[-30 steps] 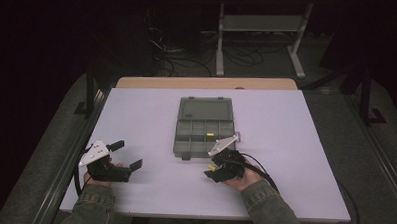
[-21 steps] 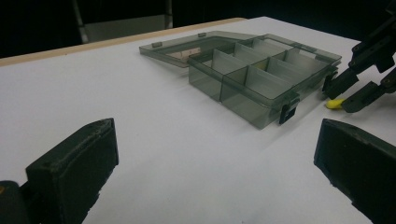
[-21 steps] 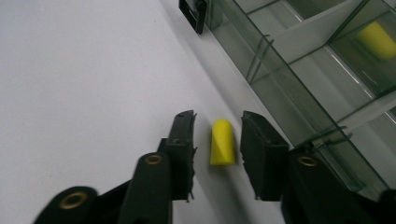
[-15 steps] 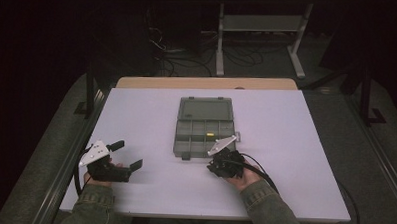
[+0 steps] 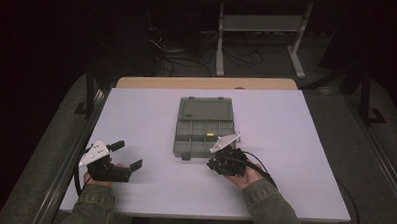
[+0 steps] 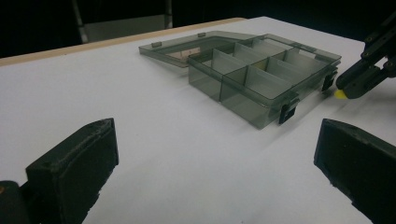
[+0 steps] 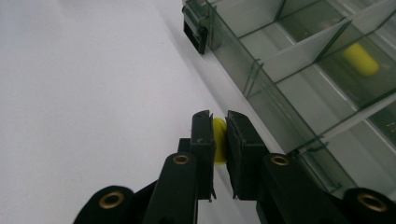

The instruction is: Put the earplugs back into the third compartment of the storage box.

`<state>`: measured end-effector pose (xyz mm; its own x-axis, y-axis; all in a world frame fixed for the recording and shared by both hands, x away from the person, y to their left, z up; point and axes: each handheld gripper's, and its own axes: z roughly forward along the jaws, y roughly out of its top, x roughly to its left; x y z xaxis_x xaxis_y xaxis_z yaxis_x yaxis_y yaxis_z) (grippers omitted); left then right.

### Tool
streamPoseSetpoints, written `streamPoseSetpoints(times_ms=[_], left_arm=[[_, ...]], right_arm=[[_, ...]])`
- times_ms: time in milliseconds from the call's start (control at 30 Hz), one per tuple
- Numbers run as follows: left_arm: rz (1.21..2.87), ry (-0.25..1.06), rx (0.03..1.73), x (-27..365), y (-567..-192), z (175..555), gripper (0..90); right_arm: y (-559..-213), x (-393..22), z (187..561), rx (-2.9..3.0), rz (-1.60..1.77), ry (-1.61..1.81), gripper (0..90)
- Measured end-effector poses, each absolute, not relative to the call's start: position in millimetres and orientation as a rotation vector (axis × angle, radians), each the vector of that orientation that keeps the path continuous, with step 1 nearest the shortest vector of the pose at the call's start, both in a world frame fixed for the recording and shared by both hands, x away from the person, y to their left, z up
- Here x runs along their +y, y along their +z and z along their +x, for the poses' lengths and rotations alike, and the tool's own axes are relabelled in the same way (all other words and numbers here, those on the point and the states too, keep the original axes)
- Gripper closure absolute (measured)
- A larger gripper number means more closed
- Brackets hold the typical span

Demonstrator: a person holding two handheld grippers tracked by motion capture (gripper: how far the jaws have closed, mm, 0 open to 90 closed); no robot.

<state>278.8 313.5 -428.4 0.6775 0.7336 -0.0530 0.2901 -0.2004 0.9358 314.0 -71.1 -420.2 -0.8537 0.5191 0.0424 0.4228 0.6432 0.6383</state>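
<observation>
A clear grey organizer box (image 5: 204, 142) lies open mid-table, its lid (image 5: 204, 109) flat behind it. One compartment holds a small yellow piece (image 7: 359, 58). My right gripper (image 7: 219, 126) is at the box's near right corner, low over the table, shut on a second small yellow piece (image 7: 218, 140). The left gripper view shows this piece (image 6: 339, 94) at the tip of the right gripper (image 6: 355, 81), beside the box (image 6: 261, 70). At the near left of the table my left gripper (image 5: 127, 154) rests open, nothing between its fingers (image 6: 74, 163).
The white table top (image 5: 295, 145) has a wooden strip (image 5: 207, 83) along its far edge. Beyond that are a dark floor with cables and a metal stand (image 5: 259, 24). The box's two latches (image 6: 288, 113) face the near side.
The right gripper's dark outline by the box's near corner looks narrower than a second ago, its jaws drawn together. The left gripper has stayed where it was.
</observation>
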Motion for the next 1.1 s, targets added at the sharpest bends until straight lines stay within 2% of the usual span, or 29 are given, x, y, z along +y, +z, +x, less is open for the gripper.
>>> streamPoseSetpoints(times_ms=[1100], left_arm=[[1.789,0.506,0.81,313.0,-428.2,278.9,0.0]], right_arm=[[-362.7,-81.4,333.0,2.655,0.742,1.062,79.8]])
